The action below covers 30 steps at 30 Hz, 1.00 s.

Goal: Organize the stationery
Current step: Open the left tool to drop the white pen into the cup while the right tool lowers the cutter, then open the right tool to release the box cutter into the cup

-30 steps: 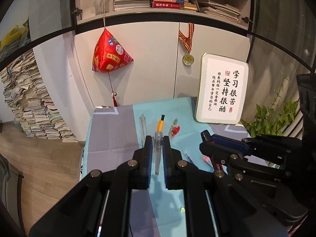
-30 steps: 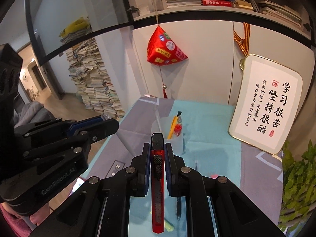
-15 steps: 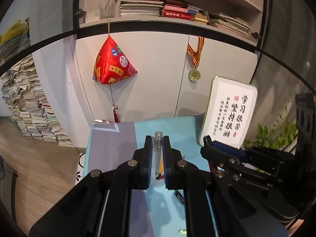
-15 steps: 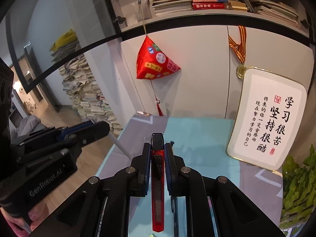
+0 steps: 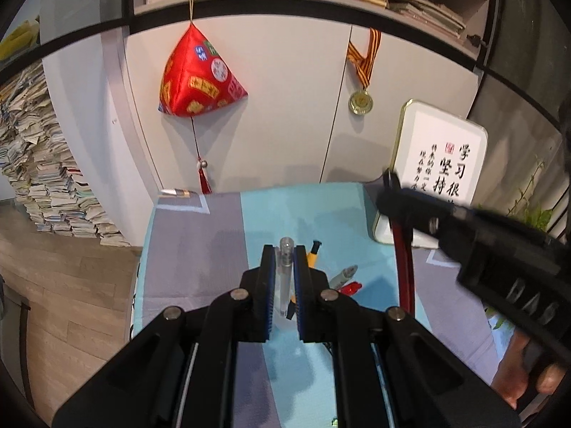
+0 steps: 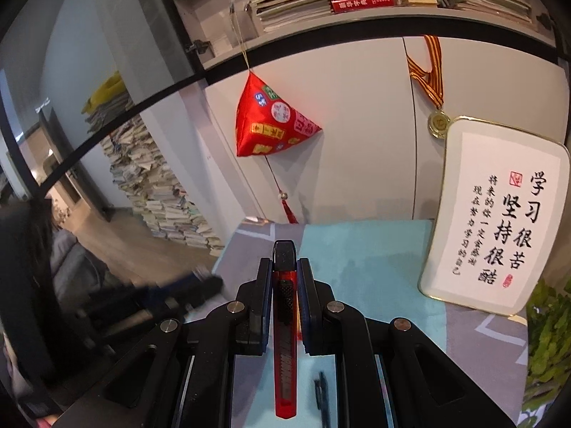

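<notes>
My left gripper (image 5: 284,253) is shut on a clear pen (image 5: 284,278) that stands up between its fingers, held above the table. My right gripper (image 6: 284,265) is shut on a red utility knife (image 6: 284,335); it also shows in the left wrist view (image 5: 401,210) with the knife (image 5: 403,267) hanging down from it. Behind the left fingers a yellow-and-black pen (image 5: 314,251), a grey marker (image 5: 343,274) and a red item (image 5: 349,288) stick up; the container holding them is hidden. A dark pen (image 6: 323,396) lies on the table below the right gripper.
The table has a blue and grey cloth (image 5: 314,207). A white framed calligraphy sign (image 6: 496,221) leans at the back right. A red pyramid ornament (image 5: 198,82) and a medal (image 5: 361,101) hang on the cabinet. A green plant (image 6: 549,335) is at the right. The left gripper (image 6: 185,292) is blurred at left.
Both grippers have risen and tilted up, each keeping its item. The right gripper has moved further back over the table. The pens behind the left fingers have come back into view.
</notes>
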Motion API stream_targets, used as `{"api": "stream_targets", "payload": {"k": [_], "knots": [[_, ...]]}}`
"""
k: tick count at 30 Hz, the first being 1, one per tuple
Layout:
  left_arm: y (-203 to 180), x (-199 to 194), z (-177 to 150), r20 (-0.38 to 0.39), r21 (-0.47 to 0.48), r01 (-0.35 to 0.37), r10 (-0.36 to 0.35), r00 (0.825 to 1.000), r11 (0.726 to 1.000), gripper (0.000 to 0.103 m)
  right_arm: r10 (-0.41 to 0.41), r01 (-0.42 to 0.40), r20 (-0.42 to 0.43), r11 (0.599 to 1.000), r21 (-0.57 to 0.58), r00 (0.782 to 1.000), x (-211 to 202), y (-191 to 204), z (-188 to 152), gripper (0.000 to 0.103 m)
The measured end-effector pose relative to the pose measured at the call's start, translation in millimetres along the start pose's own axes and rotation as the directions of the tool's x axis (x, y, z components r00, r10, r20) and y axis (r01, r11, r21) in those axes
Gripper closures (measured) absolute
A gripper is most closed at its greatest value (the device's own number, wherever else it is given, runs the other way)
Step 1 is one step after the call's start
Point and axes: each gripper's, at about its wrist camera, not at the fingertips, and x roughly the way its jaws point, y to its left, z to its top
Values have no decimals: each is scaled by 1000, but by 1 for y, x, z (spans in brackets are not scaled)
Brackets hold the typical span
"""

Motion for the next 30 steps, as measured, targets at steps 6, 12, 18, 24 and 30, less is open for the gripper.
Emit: {"api": "stream_targets", "payload": {"k": [6, 12, 18, 24, 30], "knots": [[-2, 15, -8, -38, 13, 2, -1, 999, 1000, 95, 5, -5, 35, 1000, 21, 999, 6, 2, 9, 89], [4, 20, -12, -62, -6, 11, -11, 998, 1000, 95, 6, -6, 80, 1000, -3, 997, 16, 7, 15, 89], [12, 10, -14, -45, -15, 7, -8, 999, 1000, 90, 2, -2, 85, 1000, 3, 996, 35, 9, 17, 89], [33, -13, -19, -2, -40, -35, 35, 999, 999, 77, -27, 28, 74, 1000, -15, 997, 54, 12, 7, 89], [62, -36, -31, 11, -72, -89, 90, 996, 993, 74, -74, 80, 98, 995, -57, 992, 66, 20, -8, 89]]}}
